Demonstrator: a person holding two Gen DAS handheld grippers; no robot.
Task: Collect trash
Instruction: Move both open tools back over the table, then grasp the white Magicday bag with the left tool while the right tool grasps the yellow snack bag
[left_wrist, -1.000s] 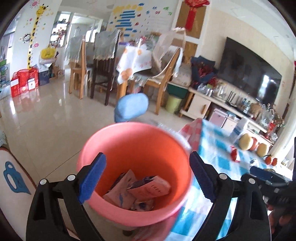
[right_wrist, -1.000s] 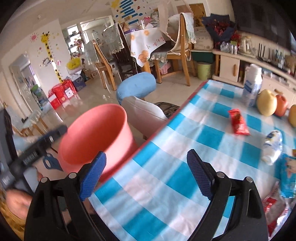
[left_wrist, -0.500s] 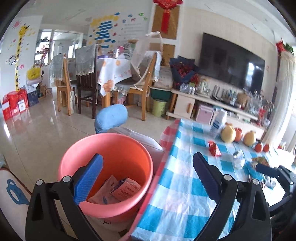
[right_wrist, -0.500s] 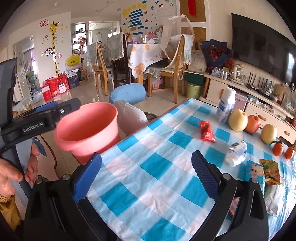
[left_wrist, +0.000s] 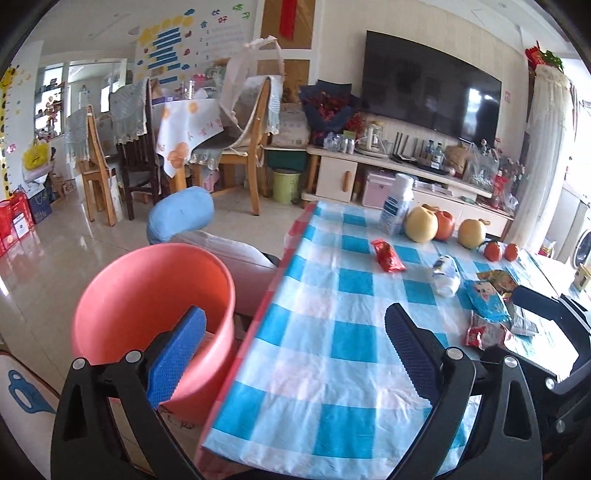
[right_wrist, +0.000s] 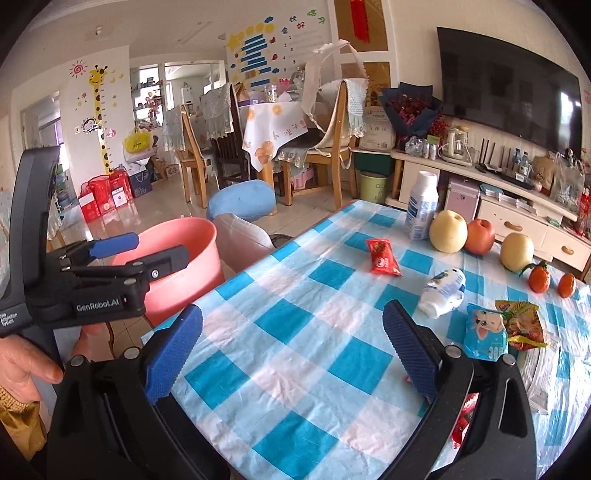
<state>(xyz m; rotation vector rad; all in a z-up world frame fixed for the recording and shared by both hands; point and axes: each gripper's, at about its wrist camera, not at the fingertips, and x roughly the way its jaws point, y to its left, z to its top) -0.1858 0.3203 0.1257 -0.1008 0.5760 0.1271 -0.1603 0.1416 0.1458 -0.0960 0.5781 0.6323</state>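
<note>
A pink bucket (left_wrist: 147, 295) stands on the floor left of the checked table (left_wrist: 332, 350); it also shows in the right wrist view (right_wrist: 192, 254). On the table lie a red wrapper (right_wrist: 382, 256), a small white bottle on its side (right_wrist: 443, 291), a blue cartoon packet (right_wrist: 484, 334) and a colourful wrapper (right_wrist: 524, 325). My left gripper (left_wrist: 291, 354) is open and empty over the table's near corner, beside the bucket. My right gripper (right_wrist: 291, 350) is open and empty above the table's near part.
An upright white bottle (right_wrist: 421, 210), pears, an apple (right_wrist: 480, 236) and two tangerines stand at the table's far side. A blue-backed chair (right_wrist: 240, 199) sits behind the bucket. Papers (right_wrist: 543, 373) lie at the right edge. Dining chairs and a TV cabinet stand beyond.
Both grippers have pulled back and swung right, away from the bucket and towards the table. The bucket now sits lower left in both views. Both stay open.
</note>
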